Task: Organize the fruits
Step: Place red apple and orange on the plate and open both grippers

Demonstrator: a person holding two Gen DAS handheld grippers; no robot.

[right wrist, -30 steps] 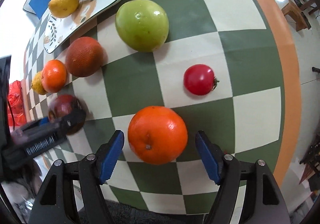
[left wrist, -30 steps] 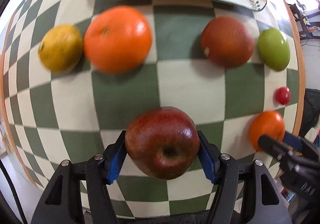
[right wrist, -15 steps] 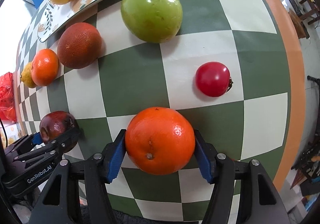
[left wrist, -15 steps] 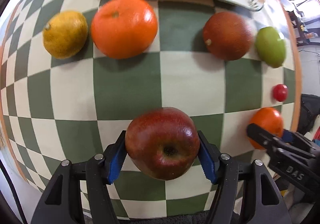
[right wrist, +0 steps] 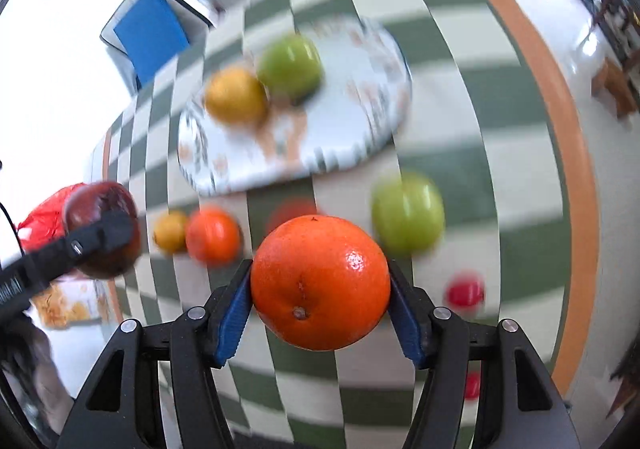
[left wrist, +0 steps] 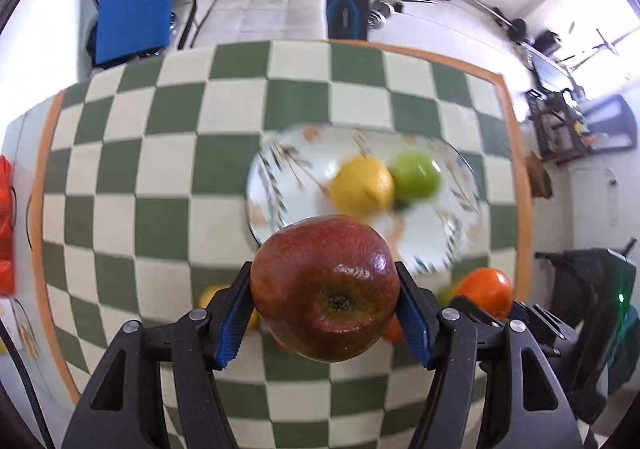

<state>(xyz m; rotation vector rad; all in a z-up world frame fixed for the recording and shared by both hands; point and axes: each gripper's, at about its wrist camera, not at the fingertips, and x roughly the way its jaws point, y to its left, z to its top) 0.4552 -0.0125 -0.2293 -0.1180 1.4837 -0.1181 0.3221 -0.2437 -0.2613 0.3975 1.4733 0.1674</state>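
Left wrist view: left hand-held gripper [left wrist: 325, 315] is clamped on a red apple [left wrist: 325, 289], blue pads pressed to both sides, held clear above the checked tabletop [left wrist: 168, 153]. Beyond the apple sits a patterned plate [left wrist: 280, 169] holding a lemon [left wrist: 362, 185] and a green fruit [left wrist: 416, 175], touching each other, blurred. At the right, an orange [left wrist: 486, 289] shows behind the gripper finger.

Right wrist view: right hand-held gripper [right wrist: 320, 307] grips the orange [right wrist: 320, 281] between its pads, lifted off the tabletop [right wrist: 500, 97]. Below, all blurred: the plate [right wrist: 360, 137] with lemon [right wrist: 236, 95] and green fruit [right wrist: 290, 65]; on the cloth a green apple [right wrist: 408, 213], a tomato [right wrist: 465, 291], a second orange [right wrist: 213, 235] just beside a small yellow fruit [right wrist: 170, 231]. Far left, the left hand-held gripper [right wrist: 100, 235] carries the apple [right wrist: 96, 205].
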